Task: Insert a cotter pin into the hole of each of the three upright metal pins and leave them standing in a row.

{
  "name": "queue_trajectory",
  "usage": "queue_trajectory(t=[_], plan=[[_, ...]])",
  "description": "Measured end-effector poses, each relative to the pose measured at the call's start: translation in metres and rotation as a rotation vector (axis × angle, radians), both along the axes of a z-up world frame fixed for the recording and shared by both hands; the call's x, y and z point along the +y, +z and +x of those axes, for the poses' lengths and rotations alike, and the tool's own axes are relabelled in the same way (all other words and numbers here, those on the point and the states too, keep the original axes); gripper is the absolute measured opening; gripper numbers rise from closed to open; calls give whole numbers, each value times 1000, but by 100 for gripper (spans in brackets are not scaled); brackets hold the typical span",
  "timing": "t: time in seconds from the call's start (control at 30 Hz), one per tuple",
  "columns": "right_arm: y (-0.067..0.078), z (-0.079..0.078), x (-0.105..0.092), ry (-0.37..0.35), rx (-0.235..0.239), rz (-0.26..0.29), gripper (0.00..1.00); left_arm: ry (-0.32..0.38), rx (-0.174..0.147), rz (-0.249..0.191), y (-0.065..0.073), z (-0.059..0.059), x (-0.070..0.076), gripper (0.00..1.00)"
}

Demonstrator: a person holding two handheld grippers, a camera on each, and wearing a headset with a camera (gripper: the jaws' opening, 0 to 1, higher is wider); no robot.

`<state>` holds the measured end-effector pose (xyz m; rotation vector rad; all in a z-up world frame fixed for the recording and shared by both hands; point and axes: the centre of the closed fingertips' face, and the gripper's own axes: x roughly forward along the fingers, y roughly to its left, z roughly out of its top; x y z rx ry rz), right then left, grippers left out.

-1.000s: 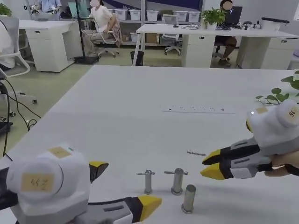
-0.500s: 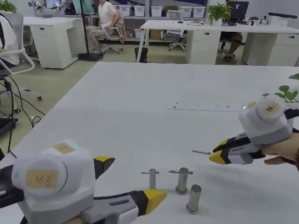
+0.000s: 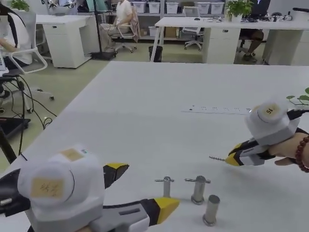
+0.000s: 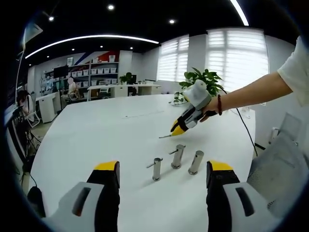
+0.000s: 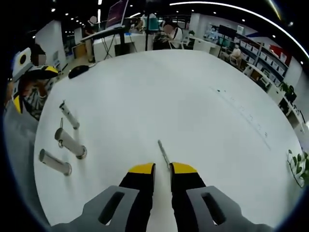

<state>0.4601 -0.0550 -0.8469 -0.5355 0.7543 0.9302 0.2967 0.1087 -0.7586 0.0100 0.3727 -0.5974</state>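
Three upright metal pins stand in a row near the table's front: the left pin (image 3: 166,186) and the middle pin (image 3: 198,189) each carry a cotter pin through the top, and the right pin (image 3: 211,210) is bare. The same row appears from the left gripper (image 4: 177,156) and from the right gripper (image 5: 70,143). A loose cotter pin (image 3: 216,158) (image 5: 163,152) pokes out of my right gripper (image 3: 233,160) (image 5: 163,168), whose jaws are shut on its end, low over the table behind the row. My left gripper (image 3: 142,188) (image 4: 163,169) is open, in front and to the left of the row.
A long pale strip (image 3: 217,110) lies flat further back on the white table (image 3: 125,121). Plant leaves (image 3: 303,96) reach in at the right edge. Desks, chairs and seated people fill the room beyond the table.
My right gripper has come down from open in the air to the loose cotter pin and shut on its end. The left gripper has stayed open. The head camera has tilted.
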Motion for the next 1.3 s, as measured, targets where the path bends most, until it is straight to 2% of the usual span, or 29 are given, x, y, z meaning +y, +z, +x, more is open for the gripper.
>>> queue_trajectory(t=[0.23,0.5,0.63,0.67,0.8,0.93,1.17,1.3], plan=[[-14,5,0,2,41,-21,14,-4,4,7,-2,0,3,68],[-15,6,3,26,61,-29,12,1,10,16,-3,-1,7,66],[-15,4,5,41,91,-59,6,4,9,19,-3,-1,8,66],[-15,3,4,54,82,-87,6,4,10,22,-3,-1,8,66],[-15,2,5,87,70,-134,5,6,8,21,-2,-1,8,67],[-14,1,6,133,19,-186,3,6,1,24,0,-2,9,66],[-10,-2,6,149,0,-185,2,1,2,29,1,-2,9,65],[-1,-3,7,157,-21,-158,2,12,0,30,4,1,12,64]])
